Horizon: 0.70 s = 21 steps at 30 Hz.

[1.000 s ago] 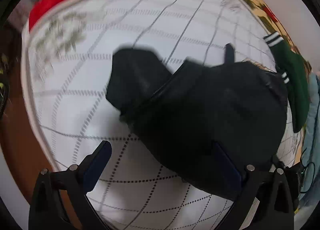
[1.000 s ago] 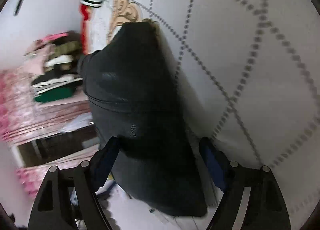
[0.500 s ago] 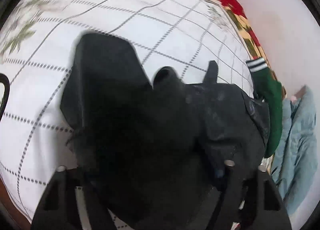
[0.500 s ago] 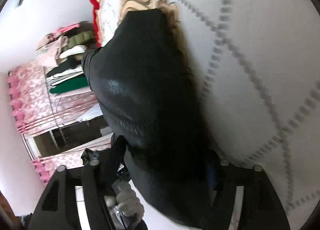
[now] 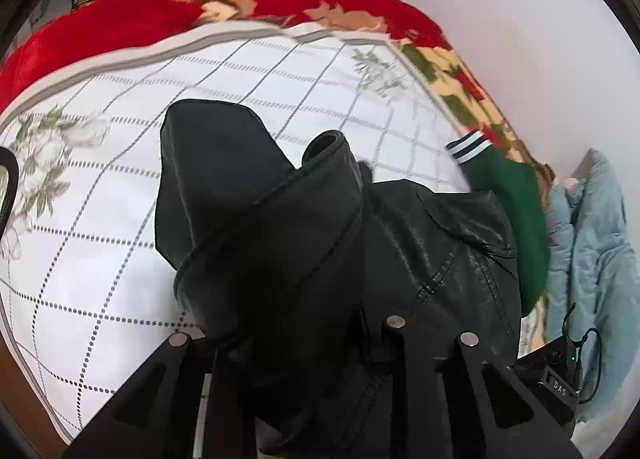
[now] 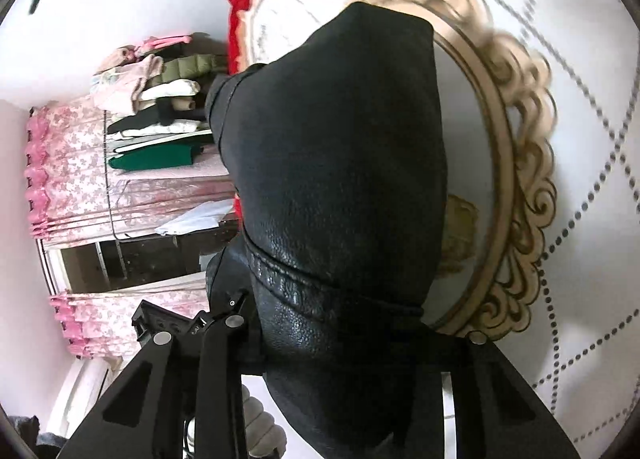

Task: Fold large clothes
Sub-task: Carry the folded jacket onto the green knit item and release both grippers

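Note:
A black leather jacket (image 5: 304, 235) lies bunched on the white checked bedspread (image 5: 100, 219). In the left wrist view my left gripper (image 5: 304, 343) is shut on the jacket's near edge, and the leather covers both fingertips. In the right wrist view the same jacket (image 6: 344, 163) hangs lifted off the bedspread (image 6: 592, 179). My right gripper (image 6: 340, 335) is shut on its stitched hem, with the fingertips buried in the leather.
A green garment with striped cuff (image 5: 508, 195) and a light blue coat (image 5: 592, 243) lie at the bed's right. A red blanket (image 5: 120, 23) edges the far side. A rack of folded clothes (image 6: 156, 115) with pink curtains stands beside the bed.
Both grippers went from open around the jacket to shut on it. The jacket has been lifted and bunched toward the cameras.

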Motion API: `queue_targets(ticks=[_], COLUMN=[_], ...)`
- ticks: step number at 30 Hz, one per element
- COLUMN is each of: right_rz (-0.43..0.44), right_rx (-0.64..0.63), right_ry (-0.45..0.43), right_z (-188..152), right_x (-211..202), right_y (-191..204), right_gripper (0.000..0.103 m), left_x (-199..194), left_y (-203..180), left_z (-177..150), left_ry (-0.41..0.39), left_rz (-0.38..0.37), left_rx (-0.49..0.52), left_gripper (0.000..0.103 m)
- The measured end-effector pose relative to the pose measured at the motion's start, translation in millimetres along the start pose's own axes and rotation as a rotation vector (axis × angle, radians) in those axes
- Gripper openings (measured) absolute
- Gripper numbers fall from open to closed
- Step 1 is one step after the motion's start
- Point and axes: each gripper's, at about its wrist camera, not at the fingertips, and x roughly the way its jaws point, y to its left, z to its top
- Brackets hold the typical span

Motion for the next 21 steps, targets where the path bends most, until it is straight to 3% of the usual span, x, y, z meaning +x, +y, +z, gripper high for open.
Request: queue_targets(ticks=[4, 10, 16, 21], right_rz=[0.012, 0.028, 0.043, 0.045], right_rx=[-0.041, -0.110, -0.170, -0.173], right_ry=[-0.014, -0.071, -0.174, -0.265], right_z=[13, 62, 142, 230], right_x=[-32, -92, -175, -254], right_y=[32, 98, 151, 158], right_gripper=[0.036, 0.036, 0.036, 0.036], left_x=[-14, -20, 9, 68], left_y=[-28, -98, -198, -291], left_z=[17, 56, 100, 124], left_ry=[-0.015, -0.049, -0.073, -0.079], left_rz=[-0.033, -0.110, -0.218, -0.284], left_rx=[0.017, 0.048, 0.116, 0.176], left_gripper=[0.021, 0.021, 0.021, 0.021])
